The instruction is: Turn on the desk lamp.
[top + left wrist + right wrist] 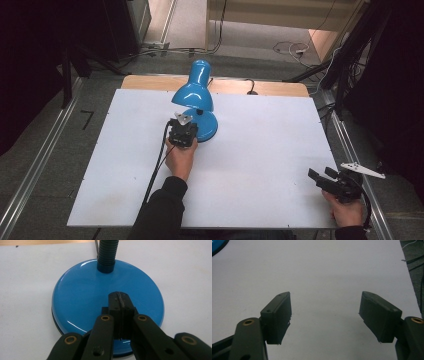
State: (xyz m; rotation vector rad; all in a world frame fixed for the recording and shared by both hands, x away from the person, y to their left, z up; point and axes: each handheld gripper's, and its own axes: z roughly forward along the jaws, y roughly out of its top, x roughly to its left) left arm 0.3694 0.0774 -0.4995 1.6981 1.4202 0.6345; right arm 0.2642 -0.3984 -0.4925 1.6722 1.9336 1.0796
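A white worktop (260,165) is sitting on grey carpet amid cables. A blue lamp (196,100) is standing near its far edge. The left claw (183,134) is resting clenched over the lamp's base; the right claw (325,176) is hanging released, well apart.

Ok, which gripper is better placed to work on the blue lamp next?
Left, probably. The left gripper sits shut over the lamp's base, below the shade. The right gripper, jaws open, waits near the table's right edge, far from the lamp.
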